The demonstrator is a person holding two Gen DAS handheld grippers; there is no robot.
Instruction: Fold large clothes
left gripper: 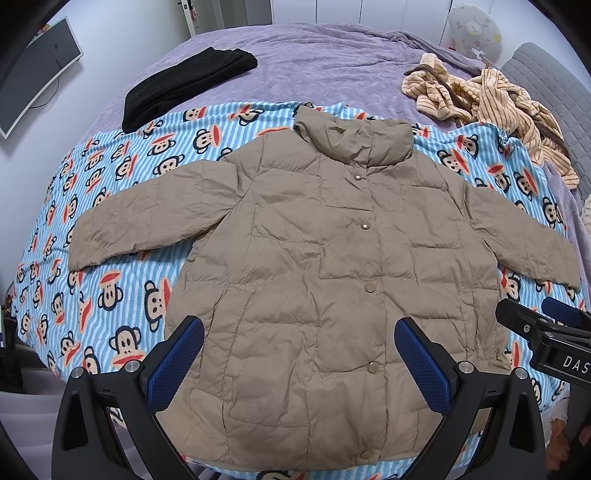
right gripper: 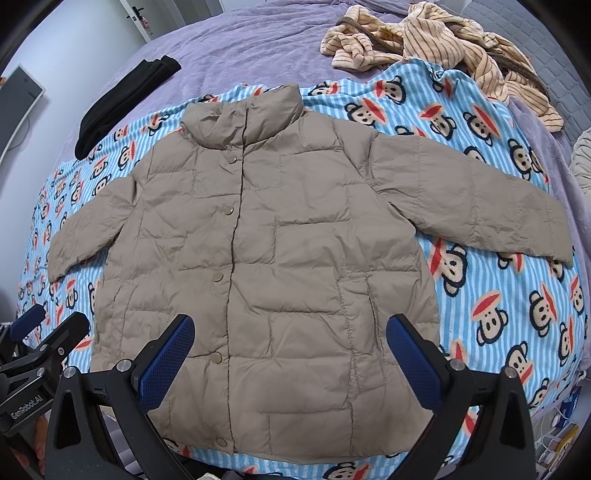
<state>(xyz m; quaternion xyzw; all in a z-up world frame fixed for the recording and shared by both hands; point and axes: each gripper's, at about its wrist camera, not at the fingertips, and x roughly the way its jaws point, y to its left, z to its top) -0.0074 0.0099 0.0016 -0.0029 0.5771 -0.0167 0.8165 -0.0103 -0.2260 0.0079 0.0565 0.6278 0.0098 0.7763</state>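
Left wrist alone shows what may be a pillow (left gripper: 474,31); both grippers (left gripper: 299,363) (right gripper: 290,360) gape empty over the jacket (left gripper: 314,266).

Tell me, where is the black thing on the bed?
The folded black garment lies at the far left in both views, on the purple bedspread, its near end overlapping the monkey blanket's edge, beyond the tan puffer jacket's sleeve.
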